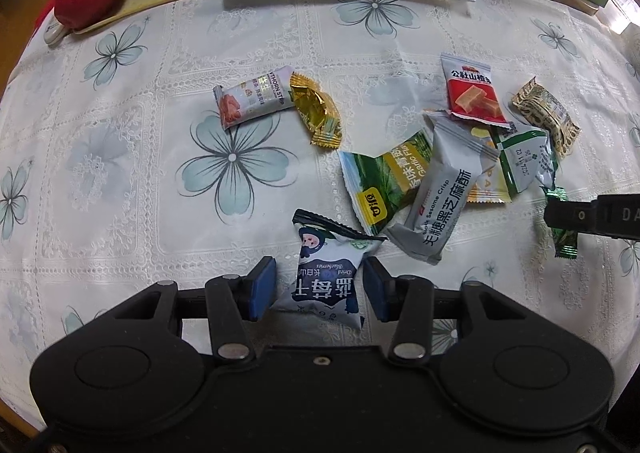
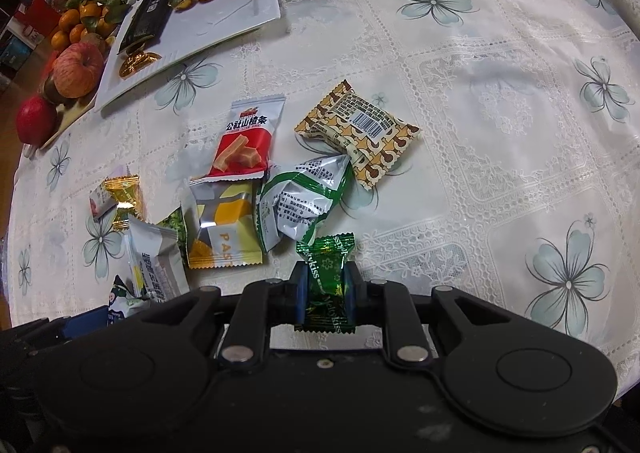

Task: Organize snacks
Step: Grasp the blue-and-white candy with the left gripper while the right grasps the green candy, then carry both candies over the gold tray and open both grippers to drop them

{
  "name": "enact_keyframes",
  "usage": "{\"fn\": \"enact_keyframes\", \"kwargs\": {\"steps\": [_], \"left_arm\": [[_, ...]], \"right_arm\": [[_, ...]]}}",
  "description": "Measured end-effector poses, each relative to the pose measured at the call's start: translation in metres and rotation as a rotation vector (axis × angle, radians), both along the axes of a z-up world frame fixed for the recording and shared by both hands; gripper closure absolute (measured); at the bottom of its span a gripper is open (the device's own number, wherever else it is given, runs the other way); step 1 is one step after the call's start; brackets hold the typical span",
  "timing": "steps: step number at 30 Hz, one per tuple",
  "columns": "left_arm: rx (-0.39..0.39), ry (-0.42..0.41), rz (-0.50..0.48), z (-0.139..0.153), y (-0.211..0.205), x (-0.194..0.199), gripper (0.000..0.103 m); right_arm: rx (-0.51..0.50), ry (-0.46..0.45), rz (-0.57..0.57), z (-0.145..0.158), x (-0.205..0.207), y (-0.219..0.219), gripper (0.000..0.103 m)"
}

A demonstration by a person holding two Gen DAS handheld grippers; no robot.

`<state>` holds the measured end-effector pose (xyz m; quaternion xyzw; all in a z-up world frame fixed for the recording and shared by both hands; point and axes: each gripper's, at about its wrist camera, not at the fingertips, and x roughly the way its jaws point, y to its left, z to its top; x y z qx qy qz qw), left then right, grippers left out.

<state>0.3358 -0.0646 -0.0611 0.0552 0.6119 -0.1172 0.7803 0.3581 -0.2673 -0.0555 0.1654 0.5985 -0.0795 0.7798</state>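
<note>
Wrapped snacks lie scattered mid-frame on the lace cloth. A blue-and-white blueberry pack stands crumpled at lower centre. A green foil candy sits upright at lower centre in the right view, beside a white-green pouch.

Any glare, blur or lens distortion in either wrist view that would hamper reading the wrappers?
Left wrist: strong fisheye bending at the tablecloth edges, print on the sesame crisp packet sharp. Right wrist: foil glare on the silver-green packet; the green candy in the right claw readable.
</note>
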Motion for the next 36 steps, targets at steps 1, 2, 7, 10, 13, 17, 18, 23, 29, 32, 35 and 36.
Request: {"fn": "enact_keyframes", "kwargs": {"steps": [1,2,7,10,13,17,18,23,29,32,35,36], "left_arm": [[-0.002,0.000,0.007,-0.001,0.000,0.001,0.050],[-0.002,-0.006,0.014,-0.001,0.000,0.001,0.050],[0.010,-0.028,0.022,0.000,-0.003,0.000,0.063],[0.007,-0.030,0.038,0.002,-0.002,-0.001,0.064],[0.015,-0.046,0.056,0.006,0.000,-0.003,0.064],[-0.003,-0.068,0.082,0.018,0.008,-0.015,0.064],[-0.015,-0.073,0.088,0.022,0.012,-0.020,0.064],[-0.038,-0.142,0.110,0.044,0.027,-0.051,0.064],[-0.062,-0.226,0.147,0.057,0.048,-0.107,0.064],[-0.068,-0.264,0.150,0.062,0.055,-0.140,0.064],[-0.079,-0.294,0.151,0.065,0.060,-0.169,0.064],[-0.090,-0.295,0.153,0.066,0.062,-0.178,0.064]], "right_arm": [[0.000,0.000,0.001,0.000,-0.001,0.000,0.083],[0.001,-0.001,0.003,0.001,-0.001,0.000,0.083],[-0.002,-0.011,0.016,0.003,-0.004,0.001,0.083],[-0.004,-0.020,0.021,0.005,-0.006,0.002,0.083],[-0.003,-0.040,0.025,0.010,-0.008,0.001,0.083],[-0.019,-0.101,0.040,0.022,-0.018,0.001,0.083],[-0.026,-0.123,0.042,0.027,-0.022,0.001,0.083],[-0.031,-0.249,0.050,0.053,-0.053,0.000,0.083],[-0.057,-0.406,0.059,0.079,-0.118,0.008,0.083],[-0.042,-0.453,0.051,0.083,-0.161,0.013,0.083],[-0.016,-0.478,0.030,0.078,-0.208,0.017,0.083],[-0.009,-0.485,0.024,0.076,-0.224,0.019,0.083]]}}
